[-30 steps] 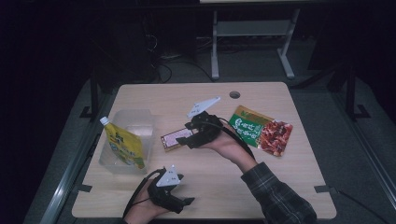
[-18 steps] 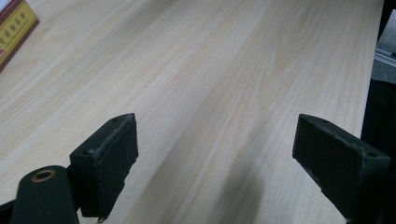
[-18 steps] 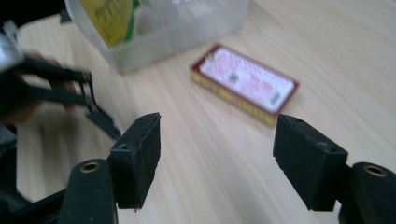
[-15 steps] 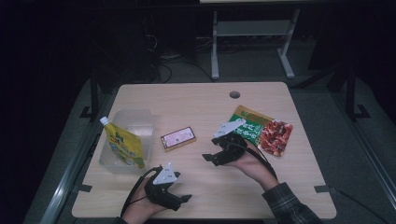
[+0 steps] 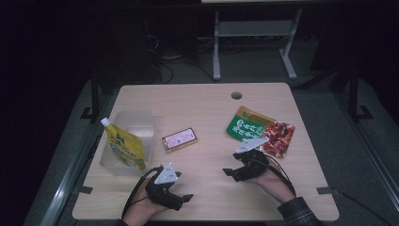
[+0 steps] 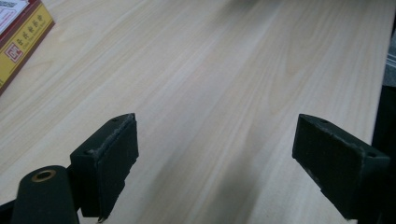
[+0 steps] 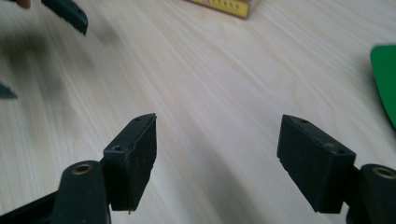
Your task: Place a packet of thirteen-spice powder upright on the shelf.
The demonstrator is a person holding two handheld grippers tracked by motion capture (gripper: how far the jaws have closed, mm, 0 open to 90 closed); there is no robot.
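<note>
Both tongs, left (image 5: 184,200) and right (image 5: 229,172), gape empty over table (image 5: 197,103).

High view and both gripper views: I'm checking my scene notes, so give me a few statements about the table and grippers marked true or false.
1. The right gripper holds the green packet. False: its jaws stand open over bare table.
2. The yellow pouch sits in the clear box. True.
3. The flat carton lies between the clear box and the green packet. True.
4. The left gripper is shut on the flat carton. False: its jaws are open, nothing between them.
5. The red packet lies at the table's left edge. False: it lies at the right, beside the green packet.
</note>
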